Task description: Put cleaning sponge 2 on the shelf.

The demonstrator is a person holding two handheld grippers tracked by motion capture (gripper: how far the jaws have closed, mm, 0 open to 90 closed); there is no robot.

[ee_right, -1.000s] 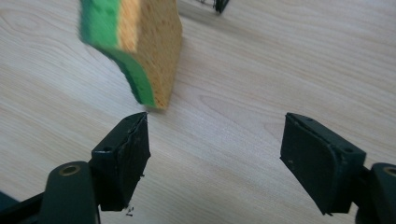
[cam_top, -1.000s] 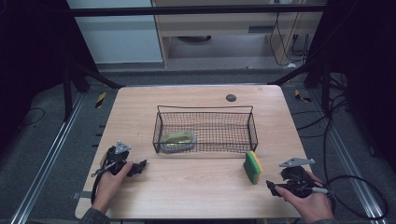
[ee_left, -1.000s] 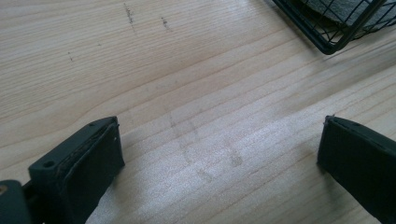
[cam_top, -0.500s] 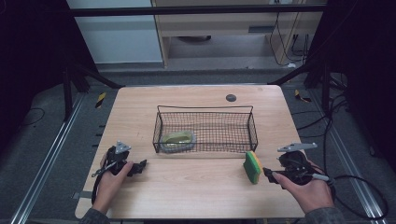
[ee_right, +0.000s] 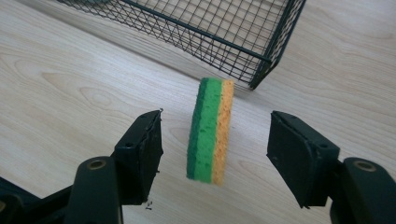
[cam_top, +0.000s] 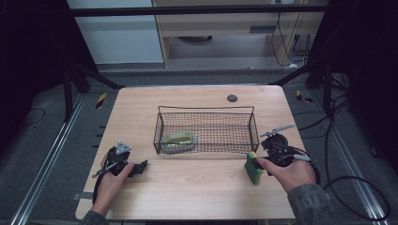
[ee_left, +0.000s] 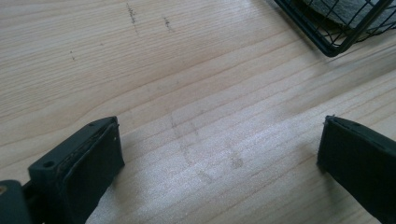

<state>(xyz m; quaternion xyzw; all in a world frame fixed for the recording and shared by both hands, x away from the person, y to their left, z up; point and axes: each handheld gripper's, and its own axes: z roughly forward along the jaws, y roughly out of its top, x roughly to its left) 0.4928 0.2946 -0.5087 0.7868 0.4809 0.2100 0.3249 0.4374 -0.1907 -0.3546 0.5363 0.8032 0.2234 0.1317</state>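
High view: a wire basket (cam_top: 206,129) stands in the middle of the wooden table (cam_top: 197,187), with one greenish sponge-like thing (cam_top: 178,139) already lying in its near-left corner. A second sponge (cam_top: 253,167), green and yellow, stands on edge on the table just outside the basket's near-right corner. The right gripper (cam_top: 261,164) is right up against that sponge. The left gripper (cam_top: 141,167) rests on the table, well off the basket's near-left corner.

Left gripper view: the jaws stand spread wide with only bare wood between them; one corner of the basket shows at the upper right.

Right gripper view: the sponge (ee_right: 209,130) stands upright between the jaws, with the basket's corner just beyond it. The jaws have just been closing, yet a gap shows on each side of the sponge, so the pads do not press on it.

Judging by this, one item is in the basket and the second is about to be gripped; pinching it, lifting it over the rim and dropping it in remain.
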